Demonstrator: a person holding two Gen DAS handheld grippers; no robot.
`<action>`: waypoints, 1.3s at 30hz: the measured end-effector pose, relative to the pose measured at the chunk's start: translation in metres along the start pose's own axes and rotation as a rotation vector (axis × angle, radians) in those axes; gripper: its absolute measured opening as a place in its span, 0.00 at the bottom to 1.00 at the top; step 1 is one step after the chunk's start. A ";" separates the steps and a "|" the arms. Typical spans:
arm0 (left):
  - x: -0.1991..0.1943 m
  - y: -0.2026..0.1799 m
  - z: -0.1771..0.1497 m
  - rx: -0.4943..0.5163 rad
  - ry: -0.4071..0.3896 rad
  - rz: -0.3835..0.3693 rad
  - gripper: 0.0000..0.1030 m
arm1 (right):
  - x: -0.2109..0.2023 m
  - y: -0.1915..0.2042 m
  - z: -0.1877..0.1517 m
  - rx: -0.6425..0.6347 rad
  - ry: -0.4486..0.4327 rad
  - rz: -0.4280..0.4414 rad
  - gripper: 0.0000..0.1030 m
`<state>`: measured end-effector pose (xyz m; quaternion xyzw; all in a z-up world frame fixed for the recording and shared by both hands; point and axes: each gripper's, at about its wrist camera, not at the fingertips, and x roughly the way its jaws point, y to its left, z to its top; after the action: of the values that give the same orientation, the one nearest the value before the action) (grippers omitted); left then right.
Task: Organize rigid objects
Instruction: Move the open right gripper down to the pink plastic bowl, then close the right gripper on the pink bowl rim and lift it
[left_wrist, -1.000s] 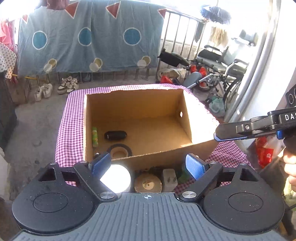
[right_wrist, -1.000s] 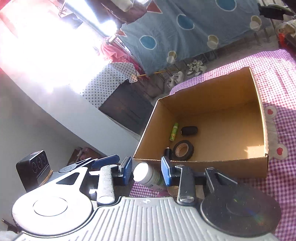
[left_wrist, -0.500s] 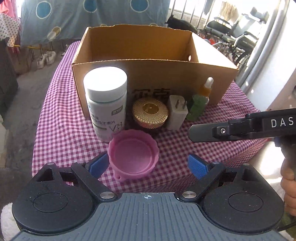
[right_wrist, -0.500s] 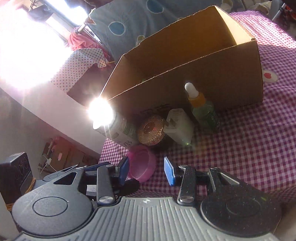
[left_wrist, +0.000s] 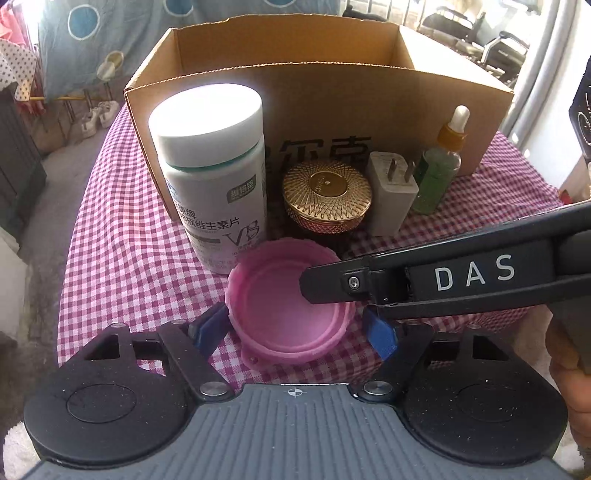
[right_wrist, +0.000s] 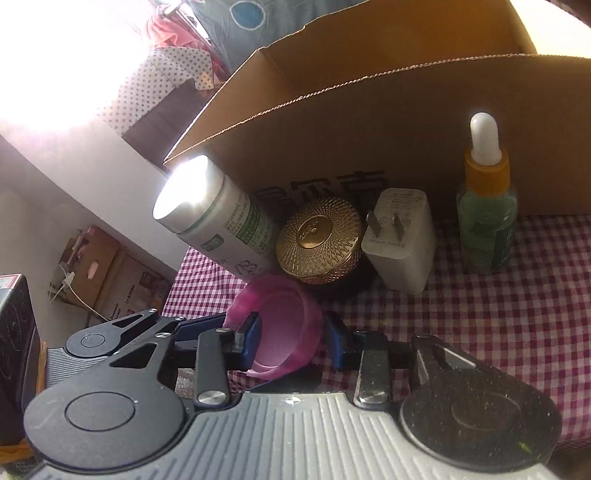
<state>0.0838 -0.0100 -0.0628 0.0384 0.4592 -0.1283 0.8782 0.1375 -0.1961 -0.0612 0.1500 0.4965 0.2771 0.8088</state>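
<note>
A pink plastic lid (left_wrist: 280, 306) lies open side up on the checked cloth, between the blue pads of my open left gripper (left_wrist: 295, 332). My right gripper (right_wrist: 293, 341) is also open, one finger over the lid's hollow, the other outside its rim (right_wrist: 288, 325); its arm crosses the left wrist view (left_wrist: 443, 277). Behind the lid stand a white vitamin bottle (left_wrist: 214, 173), a gold jar (left_wrist: 327, 199), a white charger plug (left_wrist: 391, 192) and a green dropper bottle (left_wrist: 441, 166), all in front of the open cardboard box (left_wrist: 369, 99).
The table's checked cloth (left_wrist: 122, 240) drops off at the left and front edges. Shoes and a hanging blue sheet (left_wrist: 74, 44) are beyond the table on the left. A wheelchair (left_wrist: 491, 48) stands at the back right.
Both grippers have dropped from above the box to table level and closed in on the pink lid. The right gripper's finger now reaches over the lid.
</note>
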 end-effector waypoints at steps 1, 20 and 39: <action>0.000 -0.001 0.000 0.001 0.000 0.004 0.73 | 0.002 -0.001 0.000 -0.005 0.002 -0.006 0.35; -0.002 -0.050 -0.002 0.090 -0.019 -0.103 0.71 | -0.044 -0.039 -0.023 0.084 -0.063 -0.085 0.23; 0.017 -0.075 0.010 0.151 0.005 -0.050 0.72 | -0.067 -0.074 -0.031 0.119 -0.096 -0.058 0.22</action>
<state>0.0817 -0.0872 -0.0670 0.0933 0.4514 -0.1842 0.8681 0.1087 -0.2967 -0.0653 0.1966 0.4768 0.2158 0.8291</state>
